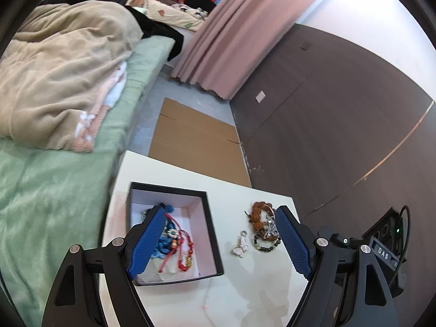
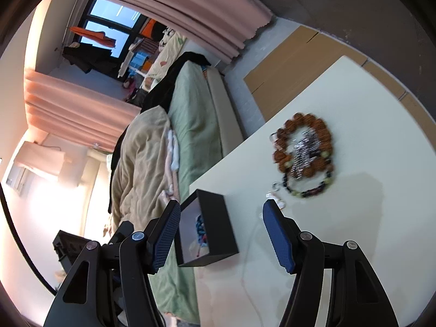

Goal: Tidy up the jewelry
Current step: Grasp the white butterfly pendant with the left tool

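Observation:
A black box point(image 1: 169, 188) with a pale lining sits on the white table point(image 1: 245, 286) and holds red cords and blue beaded pieces point(image 1: 177, 242). To its right lie a brown bead bracelet point(image 1: 257, 212), a silver sparkly piece point(image 1: 271, 227), a dark bead bracelet point(image 1: 265, 246) and a small white charm point(image 1: 241, 246). My left gripper point(image 1: 220, 209) hovers open above box and pile, holding nothing. In the right wrist view, my right gripper point(image 2: 221, 204) stands open and empty over the box point(image 2: 218, 226), with the brown bracelet point(image 2: 321, 128) and charm point(image 2: 278, 194) beyond.
A bed with a green sheet point(image 1: 54, 190) and a beige blanket point(image 1: 62, 68) runs along the table's left side. Flat cardboard point(image 1: 190, 136) lies on the floor beyond the table, by a pink curtain point(image 1: 231, 41). A black device point(image 1: 387, 242) with a cable sits at the right.

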Demonstrator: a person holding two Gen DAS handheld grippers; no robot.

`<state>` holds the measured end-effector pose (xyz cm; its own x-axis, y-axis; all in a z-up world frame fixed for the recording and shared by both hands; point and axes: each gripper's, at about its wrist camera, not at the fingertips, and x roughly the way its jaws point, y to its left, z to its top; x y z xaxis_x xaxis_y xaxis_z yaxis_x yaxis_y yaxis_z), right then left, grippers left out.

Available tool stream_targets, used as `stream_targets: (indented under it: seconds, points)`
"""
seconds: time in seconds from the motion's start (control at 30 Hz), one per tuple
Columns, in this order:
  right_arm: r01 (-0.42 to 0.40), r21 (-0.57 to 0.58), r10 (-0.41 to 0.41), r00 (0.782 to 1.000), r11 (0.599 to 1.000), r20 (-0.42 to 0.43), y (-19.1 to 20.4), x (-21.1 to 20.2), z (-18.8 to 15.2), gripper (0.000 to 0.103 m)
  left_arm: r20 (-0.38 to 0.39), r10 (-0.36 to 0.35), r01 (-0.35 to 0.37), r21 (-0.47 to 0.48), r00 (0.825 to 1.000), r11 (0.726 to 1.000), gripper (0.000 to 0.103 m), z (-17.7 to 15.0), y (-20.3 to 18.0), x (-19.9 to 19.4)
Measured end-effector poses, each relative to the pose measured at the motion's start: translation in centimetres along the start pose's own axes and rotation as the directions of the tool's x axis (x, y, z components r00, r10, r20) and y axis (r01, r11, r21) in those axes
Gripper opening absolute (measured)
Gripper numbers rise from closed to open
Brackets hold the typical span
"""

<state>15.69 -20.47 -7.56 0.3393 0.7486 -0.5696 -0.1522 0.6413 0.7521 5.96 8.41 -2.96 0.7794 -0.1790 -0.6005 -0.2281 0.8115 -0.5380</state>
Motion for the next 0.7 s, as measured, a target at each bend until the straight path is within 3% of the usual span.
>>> stream_targets:
  seconds: [0.33, 0.7]
  points:
    - [0.067, 0.049, -0.07, 0.996, 0.997, 0.049, -2.0, -2.0, 1.4, 0.064, -0.084, -0.032, 0.04, 0.094, 0.996, 0.995, 0.083, -1.7, -3.7, 3.2]
    - [0.098, 0.105, -0.105, 0.992, 0.99, 0.066, -4.1, -3.2, 2.9, 0.064, -0.234, 0.035, 0.028, 0.262, 0.972, 0.965, 0.062, -4.7, -7.6, 8.1]
